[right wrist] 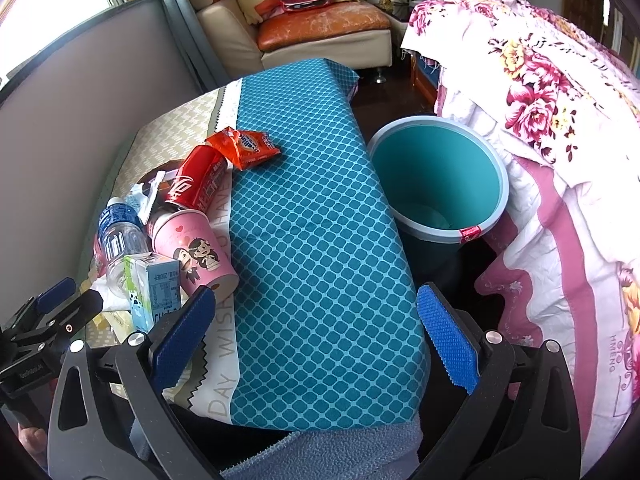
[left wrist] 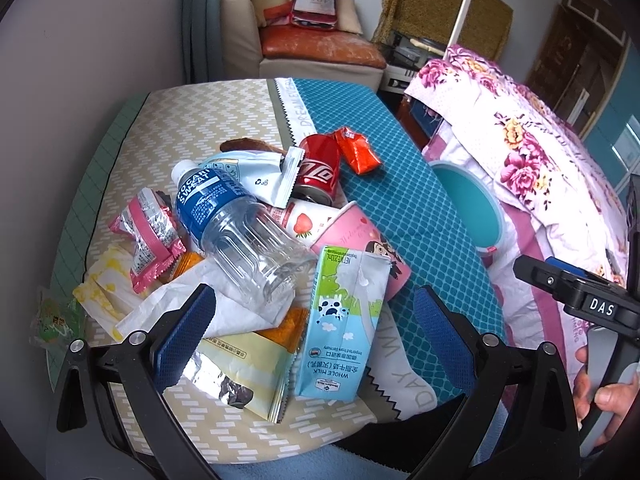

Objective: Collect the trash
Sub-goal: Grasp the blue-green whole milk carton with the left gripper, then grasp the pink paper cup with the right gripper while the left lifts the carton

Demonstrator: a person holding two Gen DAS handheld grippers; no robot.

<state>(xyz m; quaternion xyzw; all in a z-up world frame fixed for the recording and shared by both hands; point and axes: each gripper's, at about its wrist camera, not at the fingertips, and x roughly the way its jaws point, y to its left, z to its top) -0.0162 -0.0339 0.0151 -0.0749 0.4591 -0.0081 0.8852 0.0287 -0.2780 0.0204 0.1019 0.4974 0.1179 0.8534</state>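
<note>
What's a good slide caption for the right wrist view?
Open right gripper hovers over the teal tablecloth, trash pile at left, empty teal bin waiting on the floor at right.

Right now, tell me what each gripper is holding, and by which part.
Nothing is held. The left gripper is open above the trash pile, near the milk carton. The right gripper is open over the blue table cover.

A red cola can (left wrist: 318, 170) is lying beside an orange-red snack wrapper (left wrist: 357, 151), a blue-labelled clear bottle (left wrist: 236, 224) and a pink cartoon-printed cup (left wrist: 366, 254), on a teal diamond-patterned cloth (right wrist: 320, 248), with a teal-lined bin (right wrist: 438, 178) sitting at three o'clock.
</note>
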